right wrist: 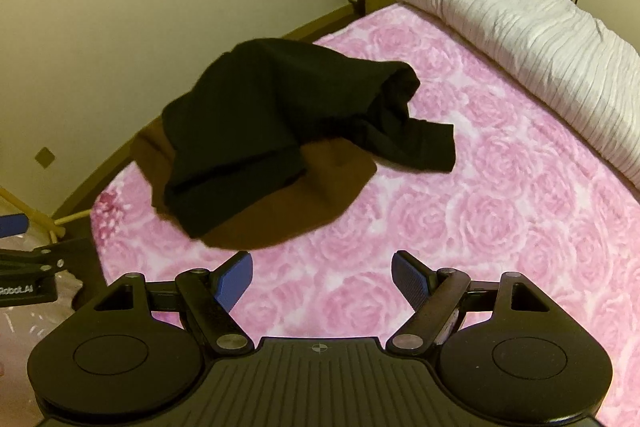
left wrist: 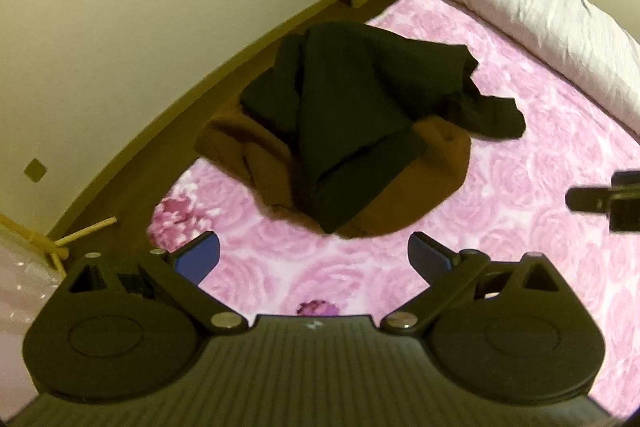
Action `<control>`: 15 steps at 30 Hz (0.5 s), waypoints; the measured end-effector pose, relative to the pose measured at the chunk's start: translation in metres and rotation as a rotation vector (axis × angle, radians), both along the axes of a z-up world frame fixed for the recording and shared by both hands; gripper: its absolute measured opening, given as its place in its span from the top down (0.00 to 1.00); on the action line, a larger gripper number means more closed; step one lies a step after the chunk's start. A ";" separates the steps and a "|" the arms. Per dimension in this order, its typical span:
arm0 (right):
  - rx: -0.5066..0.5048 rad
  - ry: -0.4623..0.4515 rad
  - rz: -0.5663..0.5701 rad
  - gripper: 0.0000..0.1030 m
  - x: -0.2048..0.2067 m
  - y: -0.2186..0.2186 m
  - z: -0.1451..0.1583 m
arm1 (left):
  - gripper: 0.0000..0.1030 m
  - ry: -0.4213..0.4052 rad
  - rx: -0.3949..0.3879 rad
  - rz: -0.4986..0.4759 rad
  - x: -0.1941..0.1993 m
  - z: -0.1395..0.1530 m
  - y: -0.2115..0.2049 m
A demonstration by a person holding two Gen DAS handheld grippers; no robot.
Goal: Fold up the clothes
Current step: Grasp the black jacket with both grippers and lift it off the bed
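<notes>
Both tools, left tool (left wrist: 314, 259) and right tool (right wrist: 322, 281), are held spread and empty over the bed (right wrist: 460, 227); black garment (left wrist: 352, 107) and brown garment (left wrist: 432, 183) are seen heaped, unfolded.

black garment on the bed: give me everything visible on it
The black garment is a matte, soft-looking fabric, crumpled and unfolded, heaped on a brown garment near the corner of the pink rose-print bedspread. One loose end trails right onto the bedspread. Folds run diagonally across it. Neither tool touches it; both are open.
</notes>
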State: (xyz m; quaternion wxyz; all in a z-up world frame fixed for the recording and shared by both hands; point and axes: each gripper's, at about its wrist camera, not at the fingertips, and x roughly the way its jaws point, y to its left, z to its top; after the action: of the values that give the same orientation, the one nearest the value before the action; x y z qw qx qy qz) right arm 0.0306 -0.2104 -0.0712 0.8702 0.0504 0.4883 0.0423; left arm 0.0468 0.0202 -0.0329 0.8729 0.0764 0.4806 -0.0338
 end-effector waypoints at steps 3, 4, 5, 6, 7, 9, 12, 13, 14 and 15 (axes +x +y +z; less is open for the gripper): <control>-0.016 -0.018 -0.011 0.23 0.016 -0.002 -0.002 | 0.04 0.003 0.011 -0.056 0.023 -0.013 -0.006; -0.025 -0.022 -0.013 0.23 0.022 -0.003 -0.003 | 0.04 -0.005 0.022 -0.086 0.031 -0.018 -0.009; -0.034 -0.026 -0.014 0.23 0.030 -0.003 -0.004 | 0.04 -0.017 0.043 -0.124 0.039 -0.025 -0.013; -0.045 -0.028 -0.009 0.22 0.038 -0.003 -0.006 | 0.04 -0.025 0.066 -0.162 0.048 -0.033 -0.016; -0.058 -0.028 -0.001 0.23 0.047 -0.003 -0.009 | 0.05 -0.028 0.091 -0.200 0.056 -0.042 -0.020; -0.075 -0.025 0.003 0.23 0.066 -0.003 -0.018 | 0.06 -0.034 0.143 -0.276 0.073 -0.062 -0.026; -0.072 -0.006 -0.019 0.23 0.100 -0.008 -0.037 | 0.09 -0.045 0.224 -0.402 0.096 -0.099 -0.032; -0.055 -0.003 -0.029 0.23 0.112 -0.010 -0.046 | 0.10 -0.048 0.254 -0.445 0.102 -0.113 -0.034; -0.031 -0.003 -0.040 0.23 0.125 -0.012 -0.056 | 0.12 -0.050 0.279 -0.486 0.107 -0.127 -0.036; -0.007 -0.002 -0.051 0.23 0.137 -0.014 -0.066 | 0.15 -0.053 0.299 -0.518 0.112 -0.140 -0.037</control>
State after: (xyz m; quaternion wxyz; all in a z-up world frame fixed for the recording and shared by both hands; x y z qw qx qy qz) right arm 0.1679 -0.2248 -0.1369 0.8717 0.0596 0.4860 0.0186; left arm 0.1583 -0.0165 -0.1728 0.8267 0.3250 0.4217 -0.1820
